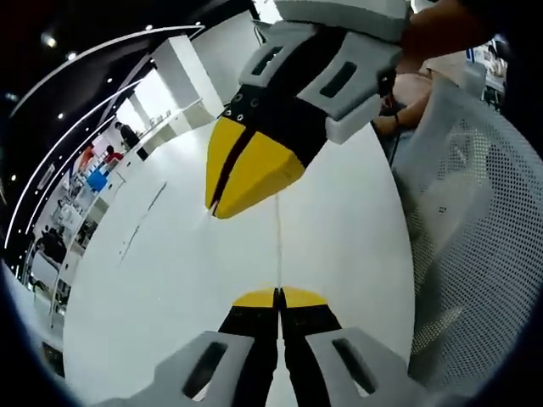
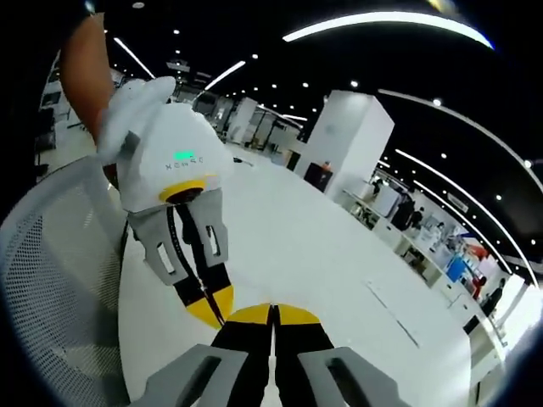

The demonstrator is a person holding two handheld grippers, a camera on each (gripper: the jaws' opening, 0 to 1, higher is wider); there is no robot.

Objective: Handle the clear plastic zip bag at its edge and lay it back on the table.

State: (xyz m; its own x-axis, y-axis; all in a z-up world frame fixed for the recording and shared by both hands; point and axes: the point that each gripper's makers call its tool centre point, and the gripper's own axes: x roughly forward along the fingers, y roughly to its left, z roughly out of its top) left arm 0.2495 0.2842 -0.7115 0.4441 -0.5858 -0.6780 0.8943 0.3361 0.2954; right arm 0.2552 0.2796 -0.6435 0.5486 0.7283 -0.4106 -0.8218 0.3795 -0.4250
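Both of my hand-held grippers are pinched closed and raised above the white counter. In the left gripper view, my left hand-held gripper rises from the bottom with its yellow tips pressed together, and a thin pale line runs straight up from that seam to the tip of my right hand-held gripper, which comes in from the upper right, also narrow. I judge that line to be the edge of the clear plastic zip bag, seen edge-on and stretched between the two; the film itself is too transparent for me to trace. On the right stands a white mesh chair.

In the right gripper view, the chair is at the left, then my left hand-held gripper pointing down, its tip just beside that of my right hand-held gripper, whose jaws are closed at the bottom.

As I judge it, the edge grasp is done and the bag is up off the counter. What is left is lowering it flat and letting go.
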